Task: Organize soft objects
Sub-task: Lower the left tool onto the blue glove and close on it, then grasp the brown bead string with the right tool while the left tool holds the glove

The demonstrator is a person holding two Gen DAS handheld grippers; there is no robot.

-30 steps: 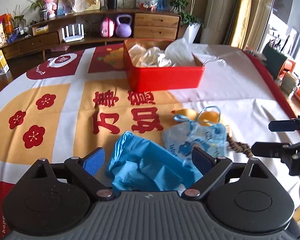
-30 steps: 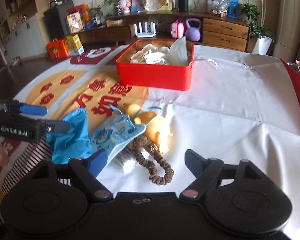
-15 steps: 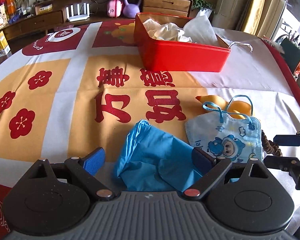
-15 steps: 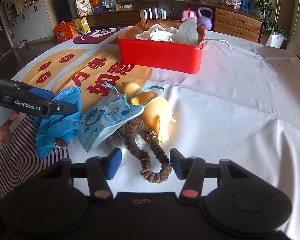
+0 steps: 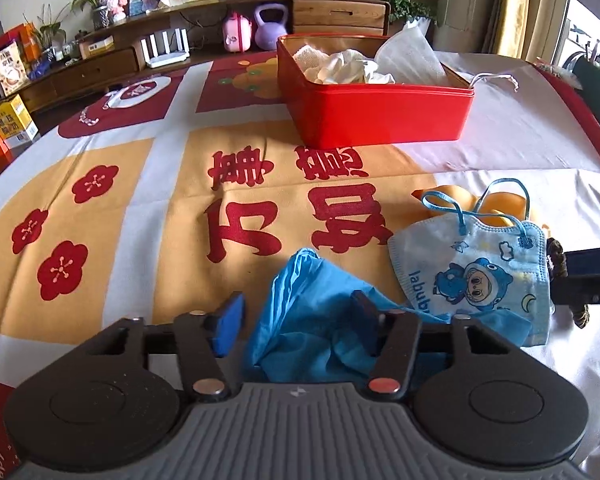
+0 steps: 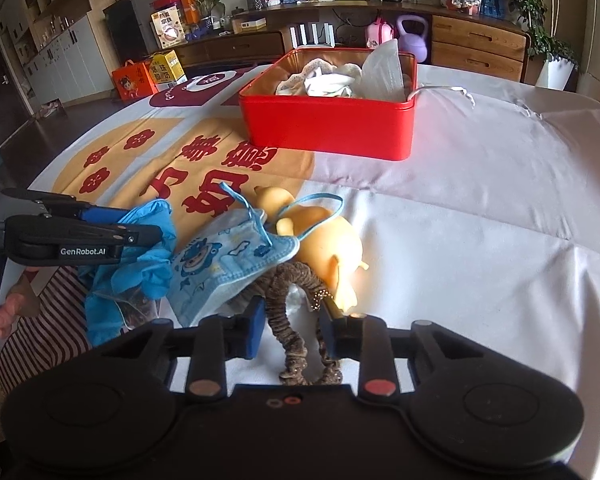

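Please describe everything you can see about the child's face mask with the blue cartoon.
The face mask looks like soft light-blue nonwoven fabric printed with a blue cartoon character, clouds and the word "labubu". Its blue ear loops stand up in arcs. It lies tilted, draped over the yellow soft toy and the brown scrunchie, its lower edge overlapping the blue glove.

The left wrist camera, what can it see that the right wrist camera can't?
Only the left wrist view shows the whole "labubu" print on the face mask and the left gripper open around the blue glove. Only the right wrist view shows the brown scrunchie between the right gripper's fingers, and most of the yellow toy. Both show the red box of white cloths.
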